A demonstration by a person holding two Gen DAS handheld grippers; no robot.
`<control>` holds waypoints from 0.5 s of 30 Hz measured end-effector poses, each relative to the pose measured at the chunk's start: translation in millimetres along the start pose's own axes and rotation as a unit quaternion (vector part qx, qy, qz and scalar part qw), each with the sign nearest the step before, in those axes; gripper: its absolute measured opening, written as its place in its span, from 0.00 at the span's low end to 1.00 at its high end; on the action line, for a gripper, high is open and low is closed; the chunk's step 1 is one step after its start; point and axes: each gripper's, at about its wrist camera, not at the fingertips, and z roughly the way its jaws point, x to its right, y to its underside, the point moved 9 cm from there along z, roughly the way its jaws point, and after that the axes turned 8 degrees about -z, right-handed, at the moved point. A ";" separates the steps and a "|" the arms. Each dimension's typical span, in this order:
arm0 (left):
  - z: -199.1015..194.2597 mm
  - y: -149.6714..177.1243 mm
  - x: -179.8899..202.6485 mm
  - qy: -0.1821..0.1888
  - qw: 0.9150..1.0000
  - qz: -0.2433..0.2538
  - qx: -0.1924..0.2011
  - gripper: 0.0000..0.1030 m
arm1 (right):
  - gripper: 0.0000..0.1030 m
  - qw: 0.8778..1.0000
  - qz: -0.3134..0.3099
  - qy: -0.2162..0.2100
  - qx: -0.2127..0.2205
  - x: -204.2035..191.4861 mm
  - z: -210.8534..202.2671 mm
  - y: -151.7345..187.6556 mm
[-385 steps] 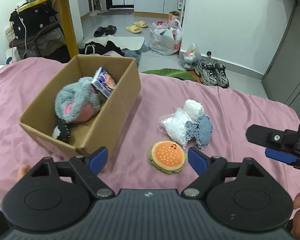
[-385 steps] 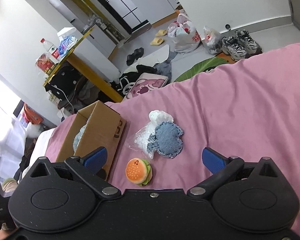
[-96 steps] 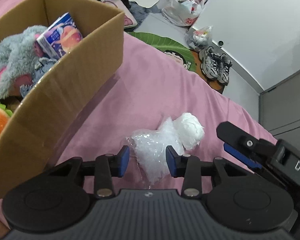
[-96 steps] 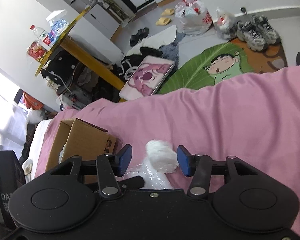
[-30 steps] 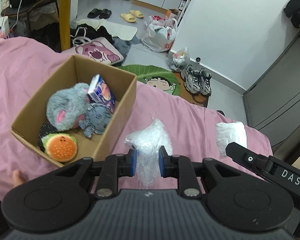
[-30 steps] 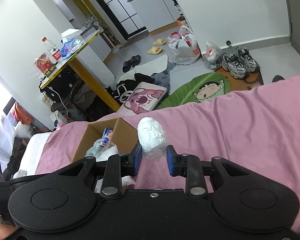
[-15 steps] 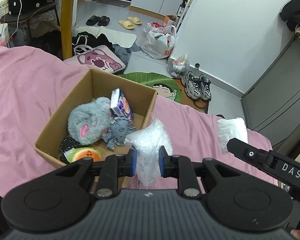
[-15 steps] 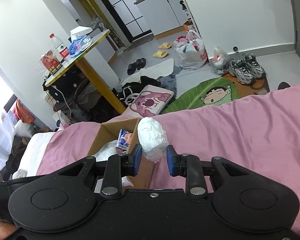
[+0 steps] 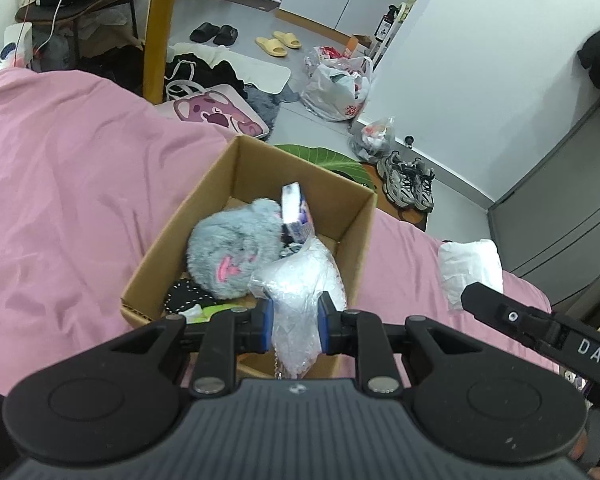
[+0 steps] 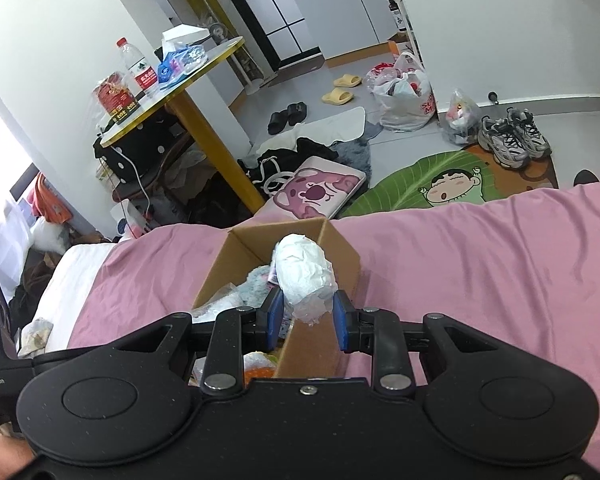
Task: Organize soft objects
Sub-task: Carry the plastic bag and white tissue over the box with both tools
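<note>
Clear plastic bag [image 9: 300, 280] clamped in left gripper [image 9: 296, 326] above cardboard box [image 9: 172, 268] (grey plush [image 9: 232, 252] inside), crumpled white wad [image 10: 306, 276] pinched in right gripper [image 10: 307, 318].

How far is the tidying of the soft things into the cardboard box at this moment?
Mostly done. The brown cardboard box on the pink sheet already holds the grey plush toy and other small items. In hand: the left gripper grips a clear crinkled plastic bag over the box, and the right gripper grips a white crumpled paper ball above it. Left: releasing both into the box.
</note>
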 end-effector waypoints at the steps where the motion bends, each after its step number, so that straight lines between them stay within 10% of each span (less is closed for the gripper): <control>1: 1.0 -0.9 -2.5 0.002 1.000 -0.001 -0.001 0.20 | 0.26 1.000 -0.002 0.001 -0.001 -2.8 1.2 0.2; 15: 26.0 2.9 -22.7 0.006 0.998 -0.018 -0.054 0.26 | 0.26 0.999 -0.019 -0.003 -0.029 -31.6 29.5 3.9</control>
